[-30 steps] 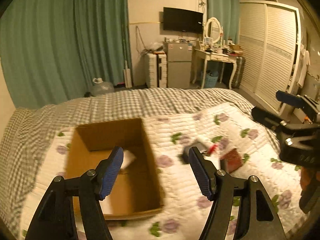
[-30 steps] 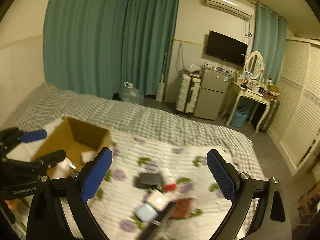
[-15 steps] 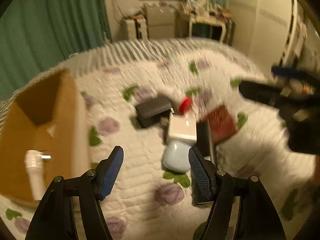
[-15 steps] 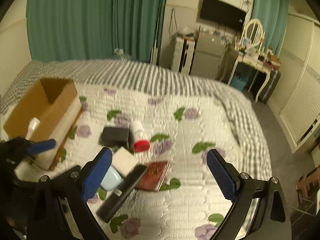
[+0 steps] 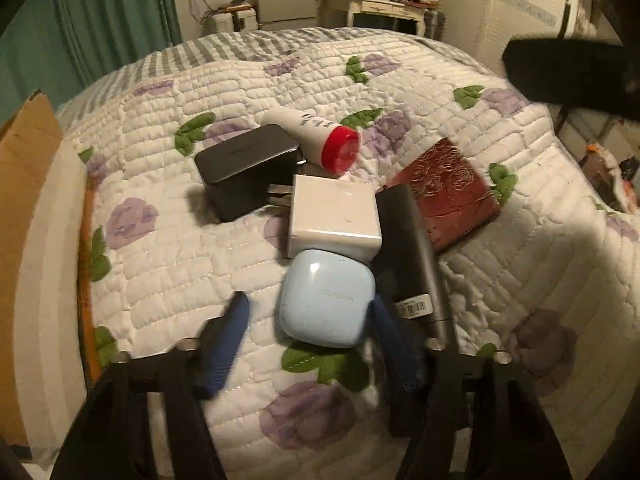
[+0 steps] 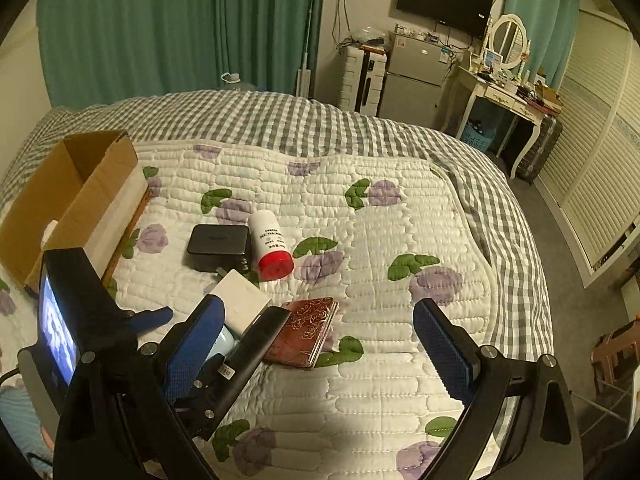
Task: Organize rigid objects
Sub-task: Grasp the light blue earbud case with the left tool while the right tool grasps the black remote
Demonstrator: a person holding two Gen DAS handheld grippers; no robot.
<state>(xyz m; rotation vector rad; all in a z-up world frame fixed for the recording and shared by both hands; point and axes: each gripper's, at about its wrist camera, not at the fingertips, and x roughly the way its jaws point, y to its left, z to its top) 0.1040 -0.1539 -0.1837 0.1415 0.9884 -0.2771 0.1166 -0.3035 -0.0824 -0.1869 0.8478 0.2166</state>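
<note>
As the left gripper (image 5: pixel 308 332) nears the pale blue case (image 5: pixel 326 300), its fingers apart, one on each side and not yet clamped, we judge the grasp imminent. We should centre both pads before closing, lest the case nudge the white charger (image 5: pixel 334 216) touching it. The right gripper (image 6: pixel 324 348) hangs wide open, holding nothing; the cardboard box (image 6: pixel 76 196) waits at left.

Teal curtains (image 6: pixel 180 28), wall TV (image 6: pixel 444 0), grey fridge (image 6: pixel 412 76), white dressing table (image 6: pixel 500 96).
</note>
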